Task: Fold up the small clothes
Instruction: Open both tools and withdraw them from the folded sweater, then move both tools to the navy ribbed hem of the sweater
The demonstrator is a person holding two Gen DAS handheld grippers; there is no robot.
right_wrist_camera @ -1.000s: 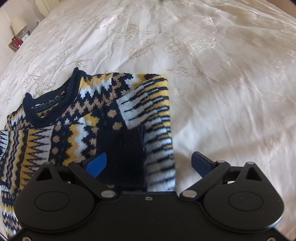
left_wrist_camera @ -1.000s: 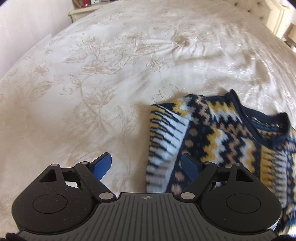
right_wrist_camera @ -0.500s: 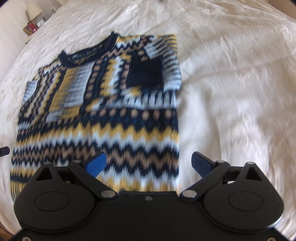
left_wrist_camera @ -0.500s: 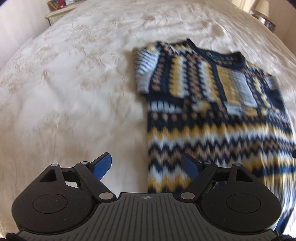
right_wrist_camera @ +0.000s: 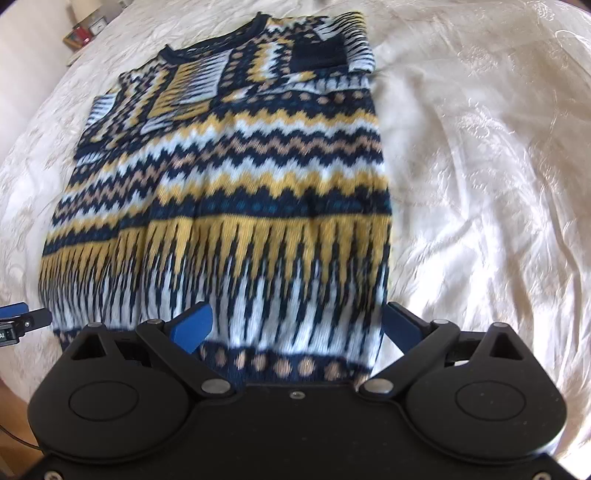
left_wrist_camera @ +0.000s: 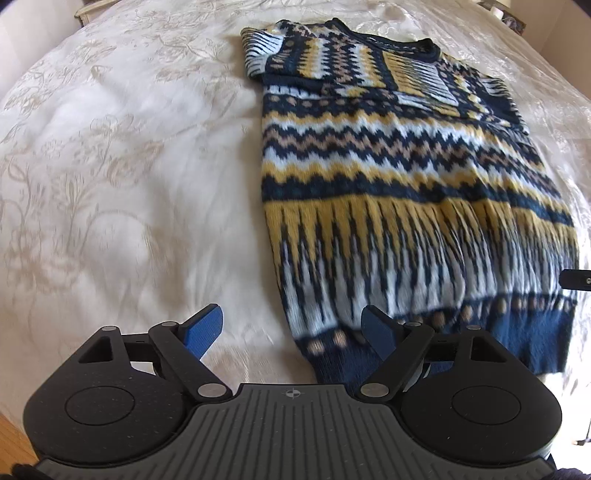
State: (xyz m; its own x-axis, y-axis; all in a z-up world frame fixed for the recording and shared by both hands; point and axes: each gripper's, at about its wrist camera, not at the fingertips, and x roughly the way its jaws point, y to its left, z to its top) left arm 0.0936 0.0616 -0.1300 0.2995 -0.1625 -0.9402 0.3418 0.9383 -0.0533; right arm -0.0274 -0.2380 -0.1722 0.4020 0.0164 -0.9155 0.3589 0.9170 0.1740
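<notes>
- Patterned knit sweater (left_wrist_camera: 402, 192) flat on white floral bedspread (left_wrist_camera: 118, 177), collar (right_wrist_camera: 207, 48) at far end, navy hem band (left_wrist_camera: 524, 332) nearest both cameras.
- Both sleeves folded inward across chest: left one (left_wrist_camera: 273, 55) tucked at far left corner, right one with its dark cuff (right_wrist_camera: 319, 55) at far right corner.
- Change from a second ago: both views then sat close over the shoulder area, one at each folded sleeve; now pulled back to the hem, whole garment in frame.
- Meaning, as a judgement: sleeve folds done, set-up under way for the lengthwise fold, hem carried up toward collar.
- Left gripper (left_wrist_camera: 291, 330) wide open, nothing held; straddles near left hem corner, right finger over the knit, left finger over bare bedspread.
- Right gripper (right_wrist_camera: 297, 323) wide open too, nothing held; left finger over the knit, right finger just off the right side edge.
- Contact between fingertips and fabric: cannot tell, some motion blur.
- Tip of left gripper visible at left edge of right-wrist view, beside the near left hem corner.
- Next need, likely: descend, pinch a hem corner each, lift evenly to keep the sleeves tucked.
- Beyond: bedside table with small items (right_wrist_camera: 83, 33) far left.
</notes>
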